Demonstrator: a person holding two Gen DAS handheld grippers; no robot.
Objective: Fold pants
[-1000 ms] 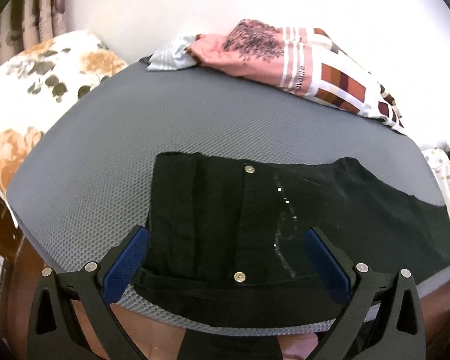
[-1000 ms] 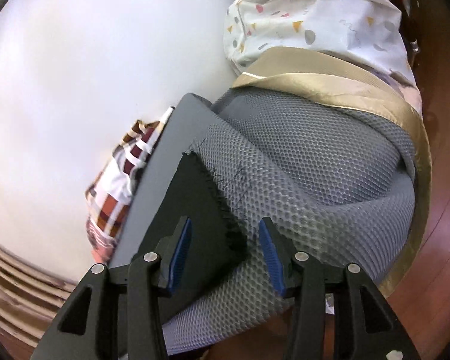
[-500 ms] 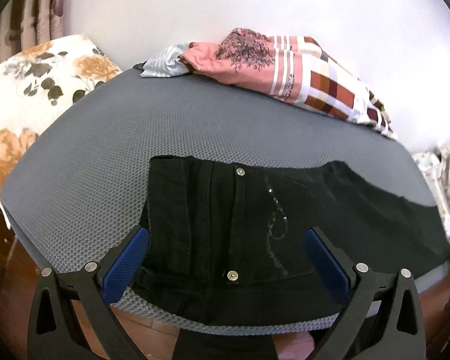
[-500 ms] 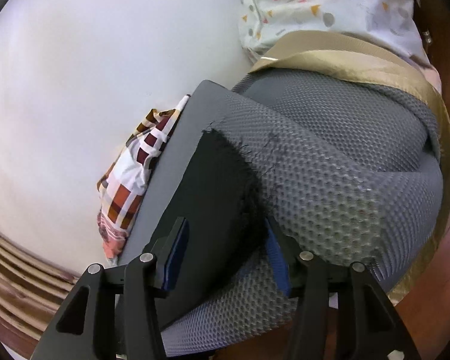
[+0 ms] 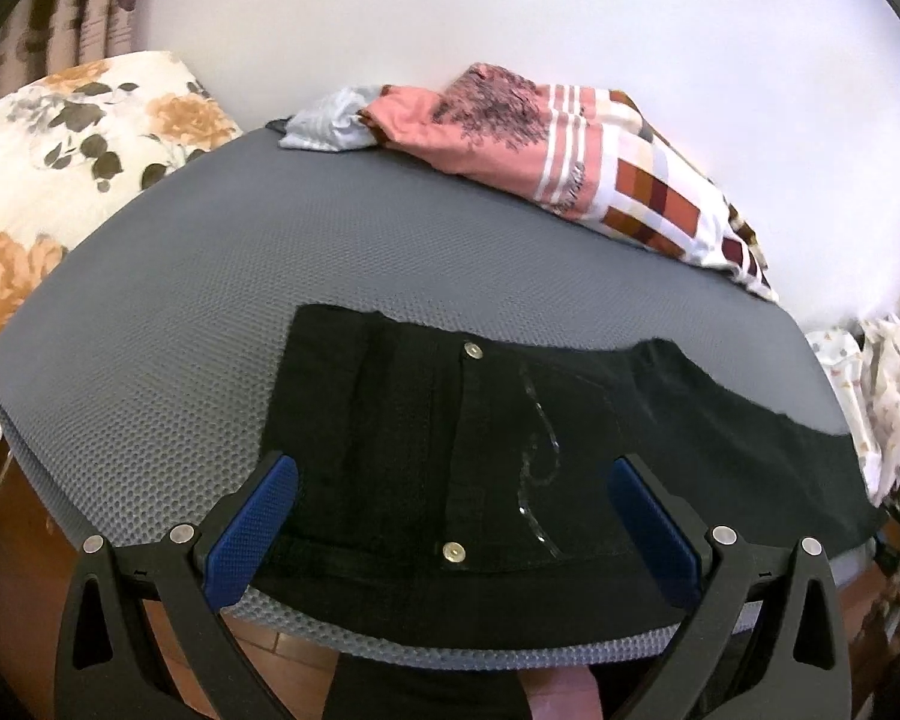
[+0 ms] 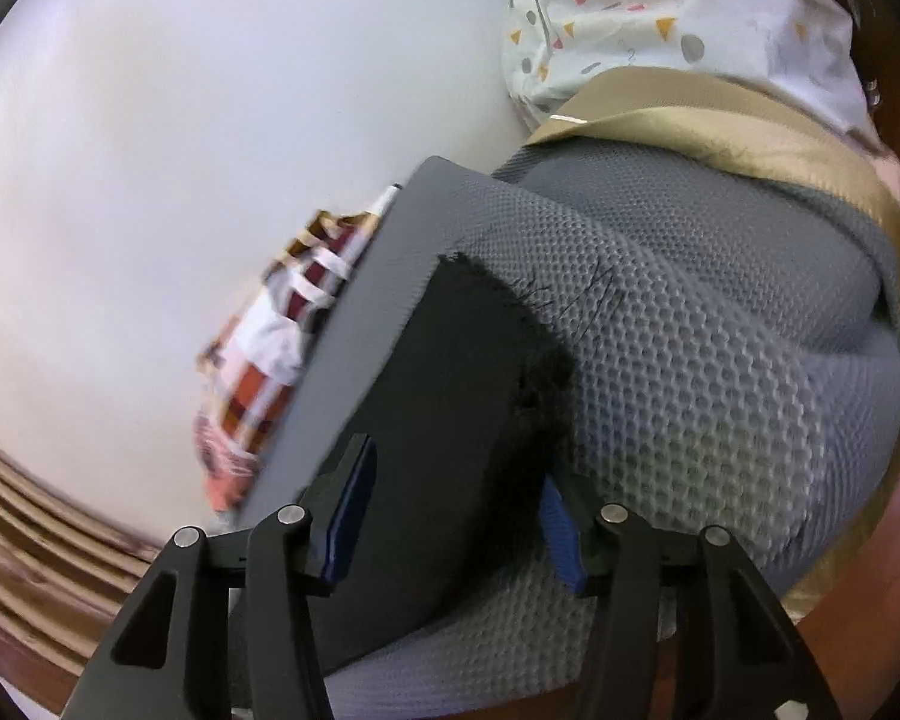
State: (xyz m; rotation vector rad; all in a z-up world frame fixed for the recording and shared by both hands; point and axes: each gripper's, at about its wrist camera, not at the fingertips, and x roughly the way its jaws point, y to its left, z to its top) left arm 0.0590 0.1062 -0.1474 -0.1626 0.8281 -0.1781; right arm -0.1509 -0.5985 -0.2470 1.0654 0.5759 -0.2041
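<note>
Black pants (image 5: 480, 450) lie flat on a grey mesh mattress (image 5: 210, 312), waistband to the left, legs running right, with a back pocket and two metal rivets facing up. My left gripper (image 5: 450, 510) is wide open just above the near edge of the seat area, blue pads either side of the pocket. In the right wrist view the frayed leg hem (image 6: 450, 390) lies at the mattress end. My right gripper (image 6: 456, 510) is open with its blue pads straddling the hem, one above the cloth and one by the mattress side.
A pile of pink, striped and checked clothes (image 5: 570, 144) lies at the far edge by the white wall. A floral pillow (image 5: 60, 150) sits at the left. Patterned white bedding (image 6: 690, 30) and a gold cloth (image 6: 720, 120) lie beyond the mattress end. Wooden floor is below.
My right gripper has moved forward so the hem sits deeper between its pads. My left gripper has drawn back and risen slightly; the pants have not moved.
</note>
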